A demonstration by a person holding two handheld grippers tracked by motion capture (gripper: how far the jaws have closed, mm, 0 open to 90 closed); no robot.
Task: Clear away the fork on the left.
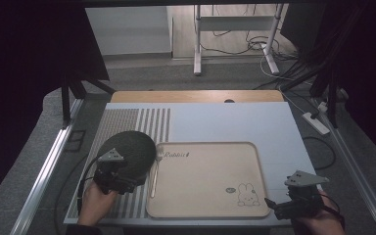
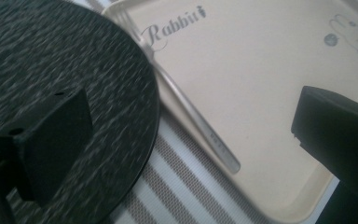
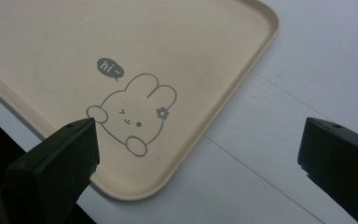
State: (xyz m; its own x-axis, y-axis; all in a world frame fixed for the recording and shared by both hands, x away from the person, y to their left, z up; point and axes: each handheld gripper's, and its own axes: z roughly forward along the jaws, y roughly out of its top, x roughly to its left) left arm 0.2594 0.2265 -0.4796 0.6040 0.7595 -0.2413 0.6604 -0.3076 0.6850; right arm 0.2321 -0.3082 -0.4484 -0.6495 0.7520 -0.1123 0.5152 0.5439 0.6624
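Left gripper (image 1: pixel 122 180) is hovering over the dark round plate (image 1: pixel 127 149), jaws spread, gripping nothing. A fork (image 1: pixel 154 174) is lying along the left rim of the beige tray (image 1: pixel 205 171), just beside the plate. Right gripper (image 1: pixel 279 205) is sitting at the tray's near-right corner, jaws spread, empty.

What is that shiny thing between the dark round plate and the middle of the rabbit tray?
A fork lies along the tray's left rim, right beside the plate. The left gripper view shows it best.
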